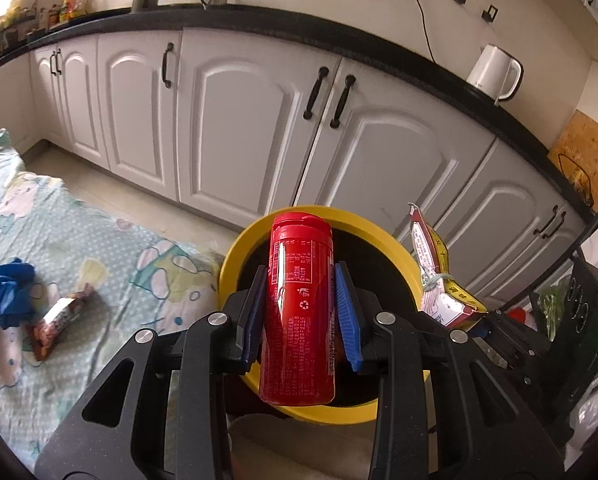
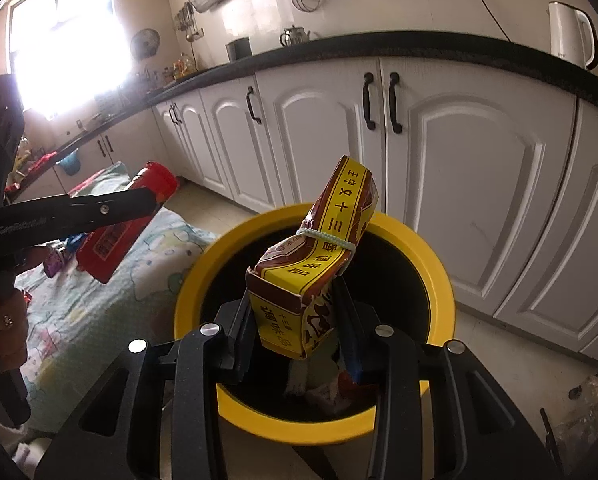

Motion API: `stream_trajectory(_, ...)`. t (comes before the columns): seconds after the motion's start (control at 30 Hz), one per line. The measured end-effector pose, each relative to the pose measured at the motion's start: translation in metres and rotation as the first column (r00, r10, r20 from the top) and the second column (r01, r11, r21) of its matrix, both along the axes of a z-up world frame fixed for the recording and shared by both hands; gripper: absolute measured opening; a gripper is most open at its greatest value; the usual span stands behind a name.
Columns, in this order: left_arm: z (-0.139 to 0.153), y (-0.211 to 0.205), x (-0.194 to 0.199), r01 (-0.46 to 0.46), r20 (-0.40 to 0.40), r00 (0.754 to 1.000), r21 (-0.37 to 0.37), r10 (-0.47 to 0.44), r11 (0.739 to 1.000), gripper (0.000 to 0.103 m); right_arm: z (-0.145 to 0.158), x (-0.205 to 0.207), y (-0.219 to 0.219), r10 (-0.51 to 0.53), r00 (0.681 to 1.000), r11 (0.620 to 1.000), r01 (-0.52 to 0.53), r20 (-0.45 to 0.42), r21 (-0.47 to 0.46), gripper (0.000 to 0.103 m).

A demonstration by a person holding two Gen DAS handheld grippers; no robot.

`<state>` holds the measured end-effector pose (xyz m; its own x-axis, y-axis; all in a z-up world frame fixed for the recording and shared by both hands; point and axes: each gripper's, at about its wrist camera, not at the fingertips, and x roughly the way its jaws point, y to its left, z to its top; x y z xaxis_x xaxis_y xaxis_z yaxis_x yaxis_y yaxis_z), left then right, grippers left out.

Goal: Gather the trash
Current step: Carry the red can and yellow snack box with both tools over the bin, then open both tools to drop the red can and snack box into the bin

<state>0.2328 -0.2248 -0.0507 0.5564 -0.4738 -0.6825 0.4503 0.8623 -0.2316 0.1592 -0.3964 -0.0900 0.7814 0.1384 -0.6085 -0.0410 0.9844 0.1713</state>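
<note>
My left gripper [image 1: 301, 300] is shut on a red plastic bottle [image 1: 299, 312] and holds it over the yellow-rimmed trash bin [image 1: 403, 256]. My right gripper [image 2: 295, 320] is shut on a brown and yellow seasoning box [image 2: 315, 256] bound with a rubber band, held above the same bin [image 2: 439, 280]. The box also shows in the left wrist view [image 1: 439, 272], right of the bottle. The left gripper with the bottle [image 2: 115, 232] shows at the left of the right wrist view. Some trash lies inside the bin [image 2: 323, 392].
A patterned cloth [image 1: 79, 248] left of the bin carries a snack wrapper [image 1: 59, 320] and a crumpled blue bag [image 1: 7, 292]. White cabinets [image 1: 239, 120] with a black countertop stand behind the bin. A white kettle [image 1: 495, 72] stands on the counter.
</note>
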Motion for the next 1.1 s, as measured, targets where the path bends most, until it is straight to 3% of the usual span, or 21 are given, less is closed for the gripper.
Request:
stream_trajectory(0.53,-0.034,-0.023,0.027,0.024,-0.09,0.996,0.039,-0.02,0.999,0.027,-0.026,0.009,-0.008,-0.025,0.996,1.0,0.025,-0.084,0.005,0.036)
stream_trajectory(0.57,-0.034,-0.022,0.028,0.019,-0.09,0.996,0.038,-0.016,0.999,0.03,-0.026,0.009,-0.009,-0.03,0.996,0.999,0.031,-0.084,0.007,0.038)
stream_trajectory(0.63,-0.032,-0.02,0.03,0.01,-0.091,0.996,0.028,-0.008,1.0,0.046,-0.026,0.008,-0.014,-0.046,0.996,0.999,0.047,-0.08,0.013,0.049)
stream_trajectory(0.77,-0.028,-0.017,0.031,-0.002,-0.078,0.997,0.022,0.004,1.0,0.06,-0.023,0.005,-0.02,-0.072,0.995,0.997,0.073,-0.065,0.014,0.053)
stream_trajectory(0.93,-0.02,-0.008,0.026,-0.036,-0.049,0.998,0.018,0.037,0.999,0.092,-0.016,0.001,-0.029,-0.115,0.993,0.993,0.116,-0.038,0.022,0.063)
stream_trajectory(1.1,-0.011,0.013,0.017,-0.093,-0.012,0.996,0.013,0.093,0.996,0.092,-0.007,-0.003,-0.032,-0.143,0.99,0.99,0.143,-0.003,0.018,0.073)
